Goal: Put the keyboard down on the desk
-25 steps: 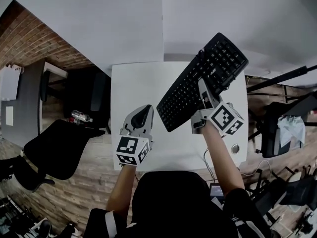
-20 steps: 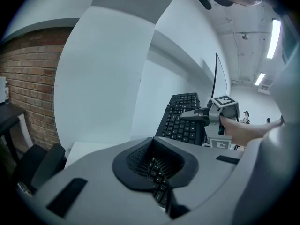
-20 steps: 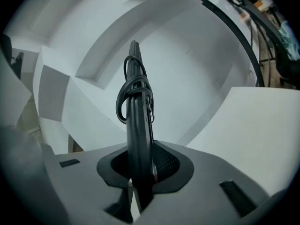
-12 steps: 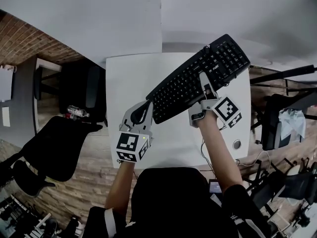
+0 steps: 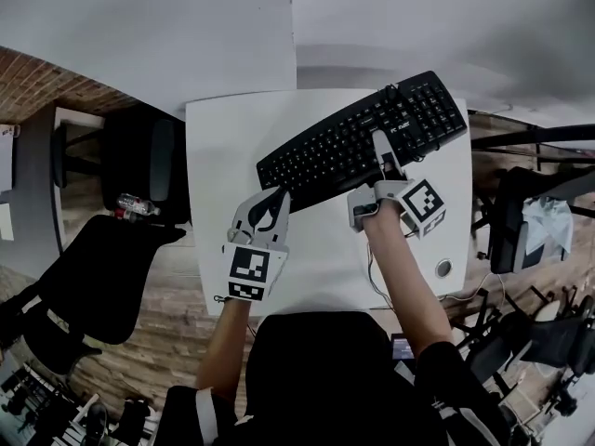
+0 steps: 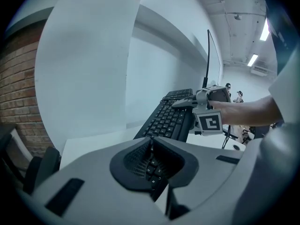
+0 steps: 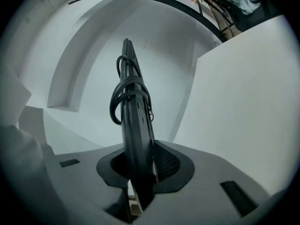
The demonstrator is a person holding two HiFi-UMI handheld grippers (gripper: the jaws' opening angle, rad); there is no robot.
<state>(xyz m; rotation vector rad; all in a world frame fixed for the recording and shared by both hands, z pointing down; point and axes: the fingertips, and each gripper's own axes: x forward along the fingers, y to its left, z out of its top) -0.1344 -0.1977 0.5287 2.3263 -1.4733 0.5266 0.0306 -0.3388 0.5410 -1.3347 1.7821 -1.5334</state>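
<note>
A black keyboard (image 5: 363, 142) lies slantwise above the white desk (image 5: 223, 137), its left end nearer me. My right gripper (image 5: 381, 149) is shut on the middle of its near long edge. In the right gripper view the keyboard (image 7: 135, 125) stands edge-on between the pads (image 7: 161, 165), with its coiled cable (image 7: 125, 97) on its back. Whether it touches the desk I cannot tell. My left gripper (image 5: 273, 203) is shut and holds nothing, its tips just short of the keyboard's left corner. From the left gripper (image 6: 151, 146) view the keys (image 6: 168, 118) run away ahead.
A black office chair (image 5: 112, 277) stands on the wood floor at the left, with a water bottle (image 5: 130, 204) beside it. Another chair (image 5: 153, 161) sits against the desk's left side. A small round grommet (image 5: 443, 268) and a cable are near the desk's right front corner.
The keyboard has swung from a steep slant toward level and moved left and nearer the desk, carried by the right gripper. The left gripper has stayed close to its left end.
</note>
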